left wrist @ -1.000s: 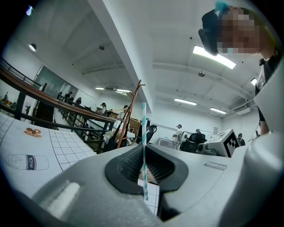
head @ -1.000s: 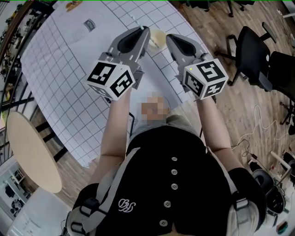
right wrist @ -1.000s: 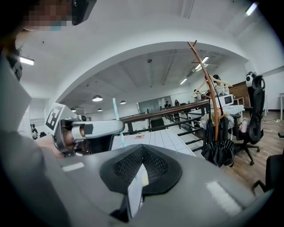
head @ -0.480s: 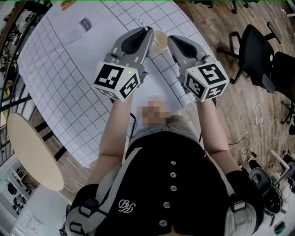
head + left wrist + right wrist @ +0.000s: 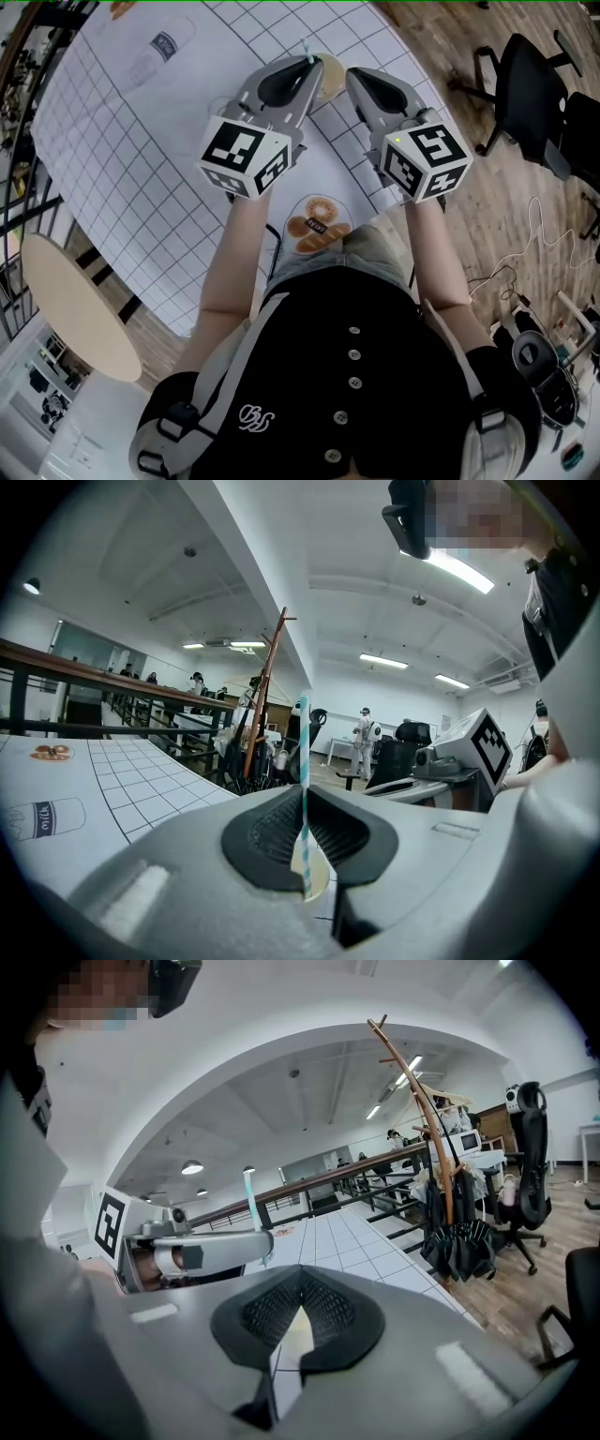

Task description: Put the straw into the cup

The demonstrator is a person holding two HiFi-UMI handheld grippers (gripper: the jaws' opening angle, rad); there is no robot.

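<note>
Straw closes on cup: the left gripper (image 5: 306, 66) has carried the striped straw (image 5: 305, 46) farther across the gridded table (image 5: 141, 141) and to the right. A second ago the straw stood clear to the left of the paper cup (image 5: 330, 77). In the head view it now rises just beside the cup's left rim.

The left gripper view shows the jaws clenched on the straw partway up its length. The straw stands upright, with its lower end hanging in front of the cup's pale inside. Whether the tip has already passed below the rim cannot be made out. By these pictures the insertion looks close at hand, needing only a small move right and down before the straw is let go.

The right gripper (image 5: 357, 77) has travelled forward alongside and sits just right of the cup, its jaws pressed together with nothing between them. Through the gap under its pads only the cup's cream colour and the grid lines show. Contact with the cup wall cannot be judged. The cup stands at the far middle of the table, between the two gripper noses.
</note>
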